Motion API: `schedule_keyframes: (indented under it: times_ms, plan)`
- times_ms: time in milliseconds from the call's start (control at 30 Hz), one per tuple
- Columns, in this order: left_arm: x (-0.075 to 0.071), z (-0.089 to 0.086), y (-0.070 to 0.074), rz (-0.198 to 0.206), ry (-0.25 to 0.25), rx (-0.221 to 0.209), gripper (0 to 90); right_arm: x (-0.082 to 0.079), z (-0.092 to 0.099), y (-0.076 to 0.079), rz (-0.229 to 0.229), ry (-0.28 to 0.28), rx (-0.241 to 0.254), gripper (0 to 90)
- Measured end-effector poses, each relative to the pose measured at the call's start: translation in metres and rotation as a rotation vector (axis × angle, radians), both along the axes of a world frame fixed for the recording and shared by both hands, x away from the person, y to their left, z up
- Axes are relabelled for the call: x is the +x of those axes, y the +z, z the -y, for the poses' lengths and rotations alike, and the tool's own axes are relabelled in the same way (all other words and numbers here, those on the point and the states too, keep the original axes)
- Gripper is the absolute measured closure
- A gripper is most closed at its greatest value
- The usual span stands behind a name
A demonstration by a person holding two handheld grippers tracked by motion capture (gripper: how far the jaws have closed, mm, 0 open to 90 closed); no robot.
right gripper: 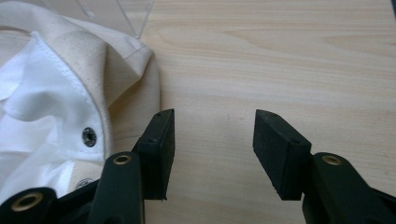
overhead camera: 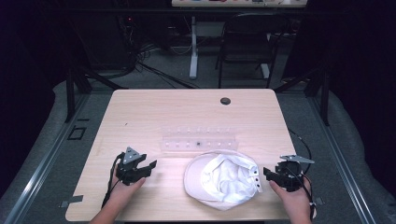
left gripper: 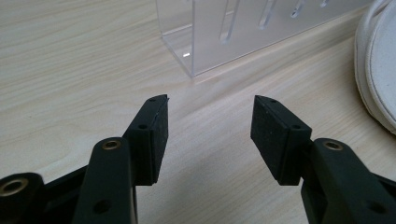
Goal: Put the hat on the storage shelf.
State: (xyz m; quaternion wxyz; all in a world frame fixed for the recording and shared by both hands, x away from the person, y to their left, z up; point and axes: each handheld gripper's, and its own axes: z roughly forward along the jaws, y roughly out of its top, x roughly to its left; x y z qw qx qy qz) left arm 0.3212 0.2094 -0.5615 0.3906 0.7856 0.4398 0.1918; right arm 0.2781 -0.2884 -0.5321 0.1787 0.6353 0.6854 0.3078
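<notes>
Two wide-open, empty grippers, left gripper (overhead camera: pixel 152 164) and right gripper (overhead camera: pixel 267 173), are flanking an upturned white cap (overhead camera: pixel 223 179) lying between them, where pinching the stiff rim just beside each claw, not the loose lining, is looking wisest.

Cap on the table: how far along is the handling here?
Done: nothing visibly; the white cap lies upside down beside the clear rack. In hand: nothing; the left claw and right claw are open, flanking the cap. Left: any grasping or moving.
</notes>
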Motion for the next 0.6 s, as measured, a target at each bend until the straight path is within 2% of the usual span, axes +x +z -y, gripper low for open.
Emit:
schedule_keyframes:
  times_ms: [100, 200, 333, 467, 600]
  plan:
    - [0.0, 0.0, 0.0, 0.004, 0.005, 0.006, 46.8, 0.001, 0.001, 0.006, -0.03, 0.019, 0.021, 50.1]
    - [0.0, 0.0, -0.001, -0.003, 0.001, 0.002, 46.7, 0.001, 0.0, 0.018, -0.05, 0.052, 0.014, 50.5]
    - [-0.001, 0.0, 0.0, -0.001, -0.002, -0.011, 46.8, 0.002, -0.001, 0.028, -0.057, 0.087, 0.028, 50.3]
    - [-0.001, 0.0, 0.0, -0.002, 0.005, -0.012, 47.0, 0.004, -0.002, 0.034, -0.076, 0.108, 0.057, 49.8]
    - [-0.001, 0.0, 0.0, 0.003, 0.011, 0.003, 46.7, 0.004, -0.004, 0.038, -0.084, 0.127, 0.054, 48.9]
